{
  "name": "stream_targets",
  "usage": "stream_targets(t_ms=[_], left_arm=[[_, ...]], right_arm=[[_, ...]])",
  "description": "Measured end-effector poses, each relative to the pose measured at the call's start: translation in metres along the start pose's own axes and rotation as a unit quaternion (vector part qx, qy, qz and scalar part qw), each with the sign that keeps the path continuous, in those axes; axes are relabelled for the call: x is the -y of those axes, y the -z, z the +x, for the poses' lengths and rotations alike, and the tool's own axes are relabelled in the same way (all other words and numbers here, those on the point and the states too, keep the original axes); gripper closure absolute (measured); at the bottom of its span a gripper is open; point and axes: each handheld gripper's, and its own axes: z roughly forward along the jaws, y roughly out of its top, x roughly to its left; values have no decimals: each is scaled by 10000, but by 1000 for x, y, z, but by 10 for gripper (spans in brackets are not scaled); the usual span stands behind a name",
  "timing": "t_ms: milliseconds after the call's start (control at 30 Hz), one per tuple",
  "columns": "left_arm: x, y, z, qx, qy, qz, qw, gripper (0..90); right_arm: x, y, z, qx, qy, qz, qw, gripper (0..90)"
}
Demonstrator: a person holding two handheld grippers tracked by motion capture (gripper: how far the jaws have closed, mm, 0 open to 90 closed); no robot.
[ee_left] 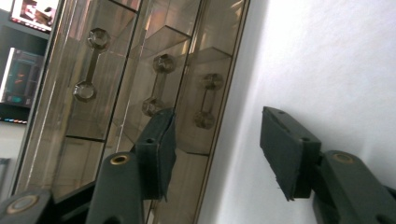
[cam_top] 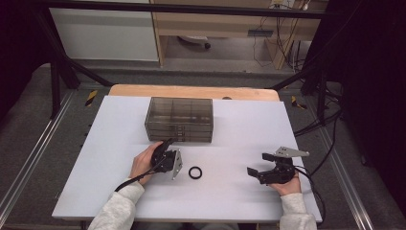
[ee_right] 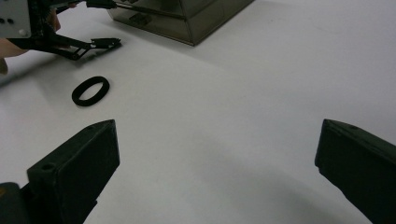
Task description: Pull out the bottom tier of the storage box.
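We are holding the left gripper (cam_top: 165, 148) turned on its side at the front of the smoky drawer cabinet (cam_top: 179, 120), which is standing toward the far middle of the white table (cam_top: 95, 158). In the left gripper view its jaws are standing apart with nothing between them, one pad (ee_left: 159, 154) overlapping the drawer front near the lowest handle (ee_left: 208, 100); whether it is touching, we cannot tell. Just right of that gripper a black ring (cam_top: 195, 172) is lying flat on the table. Farther right, we are resting the right gripper (cam_top: 258, 167) near the table's front, its jaws spread wide and empty, pointing toward the ring.
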Motion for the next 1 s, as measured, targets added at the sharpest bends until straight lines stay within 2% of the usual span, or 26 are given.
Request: stream_targets(t_ms=[133, 600, 1000], left_arm=[[-1, -1, -1, -92, -167, 37, 9998, 482], [-3, -10, -8, -426, -471, 60, 9980, 566], [0, -19, -11, -542, -550, 106, 9970, 635]], right_arm=[[0, 0, 0, -2, 3, -6, 10000, 4], [0, 0, 0, -6, -4, -2, 10000, 4], [0, 0, 0, -10, -3, -9, 10000, 4]])
